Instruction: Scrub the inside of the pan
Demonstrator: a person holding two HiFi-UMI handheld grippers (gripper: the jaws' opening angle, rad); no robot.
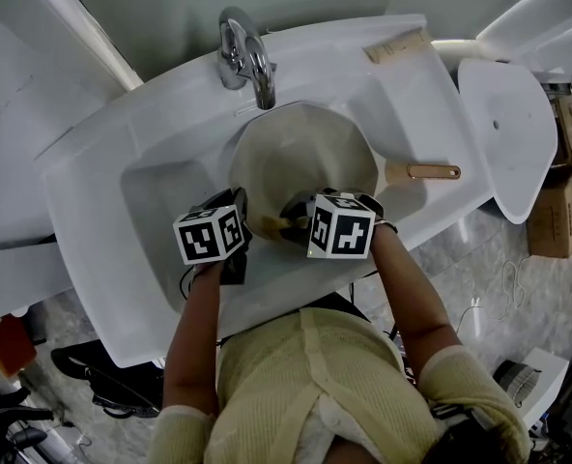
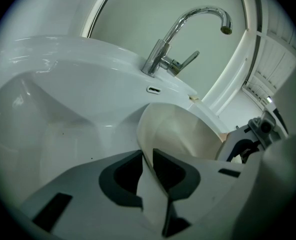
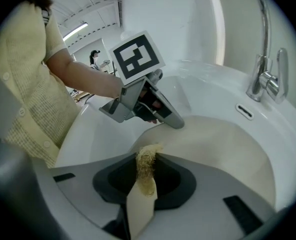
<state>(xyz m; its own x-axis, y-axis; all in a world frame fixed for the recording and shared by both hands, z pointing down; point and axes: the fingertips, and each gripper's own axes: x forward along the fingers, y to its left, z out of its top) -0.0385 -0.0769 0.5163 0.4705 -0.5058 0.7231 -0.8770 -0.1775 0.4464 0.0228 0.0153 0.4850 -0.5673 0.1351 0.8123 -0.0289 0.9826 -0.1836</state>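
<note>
The left hand-held gripper (image 2: pixel 147 170) is clamped on the near rim of the pan (image 2: pixel 185 134), with the thin wall pinched between its jaws. The pan stands tilted in the sink (image 1: pixel 146 177) below the tap (image 1: pixel 247 61), and its handle (image 1: pixel 423 172) reaches out over the sink's right rim. The right hand-held gripper (image 3: pixel 145 176) is clenched on a scrubber (image 3: pixel 146 164), a straw-coloured fibrous tuft on a pale strip, just inside the pan's near rim. The pan looks stiff, smooth and probably slippery when wet, so a rim pinch may let it pivot; the handle would likely give a surer hold. The scrubber looks soft and light and should flex under pressure. Whether the tuft touches the pan I cannot tell, and in the head view the marker cubes (image 1: pixel 211 235) cover both sets of jaws
</note>
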